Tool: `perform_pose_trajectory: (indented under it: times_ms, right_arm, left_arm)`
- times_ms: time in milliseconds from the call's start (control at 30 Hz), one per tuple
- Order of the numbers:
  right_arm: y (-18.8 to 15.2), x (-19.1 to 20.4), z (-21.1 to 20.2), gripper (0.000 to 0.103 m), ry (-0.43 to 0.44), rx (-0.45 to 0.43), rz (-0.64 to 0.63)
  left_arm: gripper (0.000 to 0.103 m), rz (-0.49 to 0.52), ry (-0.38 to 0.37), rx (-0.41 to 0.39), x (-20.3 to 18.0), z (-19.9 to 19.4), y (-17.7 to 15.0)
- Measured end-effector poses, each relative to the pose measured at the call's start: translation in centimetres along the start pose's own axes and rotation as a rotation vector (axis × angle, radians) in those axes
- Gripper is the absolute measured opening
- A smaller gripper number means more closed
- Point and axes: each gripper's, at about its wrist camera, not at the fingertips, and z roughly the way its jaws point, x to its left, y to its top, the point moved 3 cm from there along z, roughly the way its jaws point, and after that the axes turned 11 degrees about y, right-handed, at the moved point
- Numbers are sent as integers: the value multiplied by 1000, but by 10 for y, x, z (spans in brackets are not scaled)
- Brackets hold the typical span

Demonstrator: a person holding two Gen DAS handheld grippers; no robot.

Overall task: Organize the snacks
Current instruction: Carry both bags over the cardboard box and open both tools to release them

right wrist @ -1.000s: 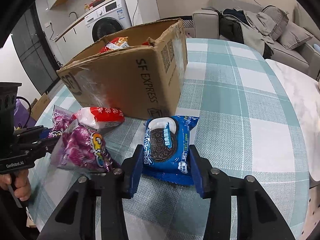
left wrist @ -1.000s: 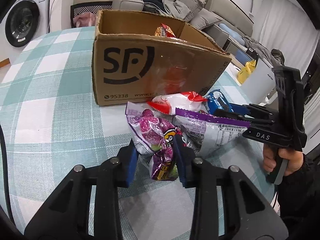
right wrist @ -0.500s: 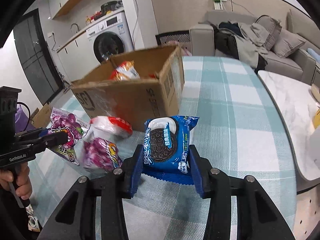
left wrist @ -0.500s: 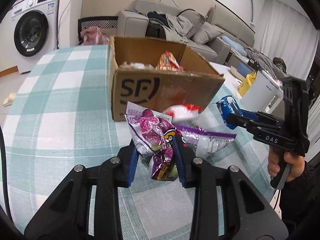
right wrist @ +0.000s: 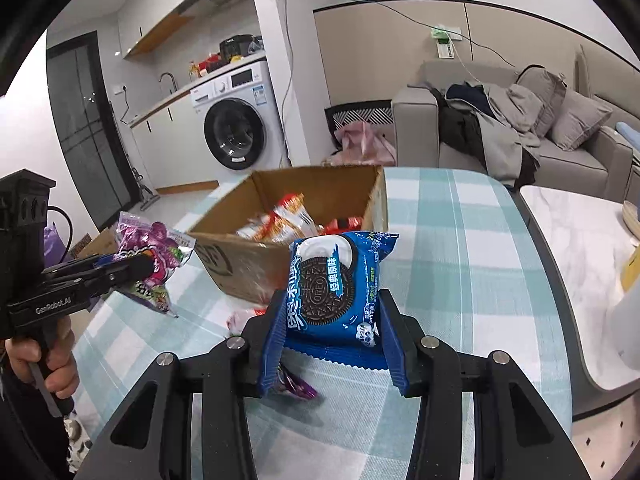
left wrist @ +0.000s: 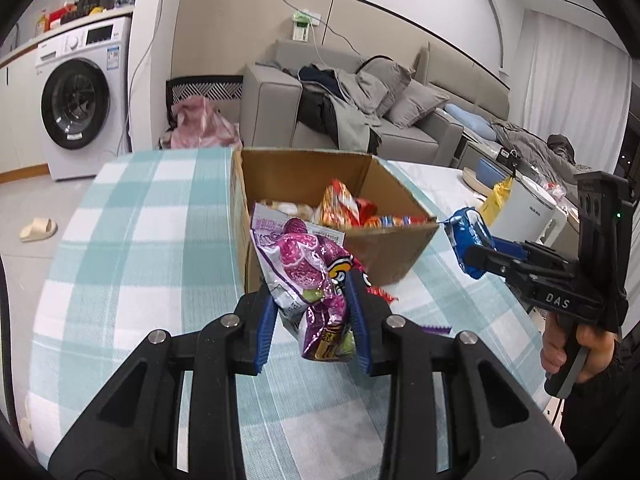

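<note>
Some snacks already lie in the brown cardboard box (left wrist: 320,184); near it, the left gripper (left wrist: 316,316) squeezes a shiny purple candy bag (left wrist: 304,268), the right gripper (right wrist: 332,320) squeezes a blue cookie pack (right wrist: 336,280), and a red-and-white packet (right wrist: 244,316) waits beside it.

tabletop (left wrist: 132,248): teal-and-white checked cloth | cardboard box (left wrist: 392,256): stands open on it, snack packets inside | red-and-white packet (right wrist: 244,316): lies just beside box front | purple packet (right wrist: 296,386): lies nearer, partly hidden

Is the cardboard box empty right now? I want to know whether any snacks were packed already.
No. In the right wrist view, several red and orange snack packets already lie inside the open cardboard box.
</note>
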Motion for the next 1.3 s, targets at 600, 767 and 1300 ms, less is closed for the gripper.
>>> perform_pose_trajectory:
  times_ms: [600, 767, 1300]
  right_arm:
    - [37, 14, 8, 44, 33, -45, -9]
    - [47, 11, 19, 44, 34, -48, -5]
    - [67, -6, 75, 44, 11, -29, 25]
  left_arm:
    - [30, 35, 44, -76, -17, 22, 60]
    - [30, 42, 54, -69, -18, 39, 70]
    - [30, 46, 98, -48, -14, 110, 93]
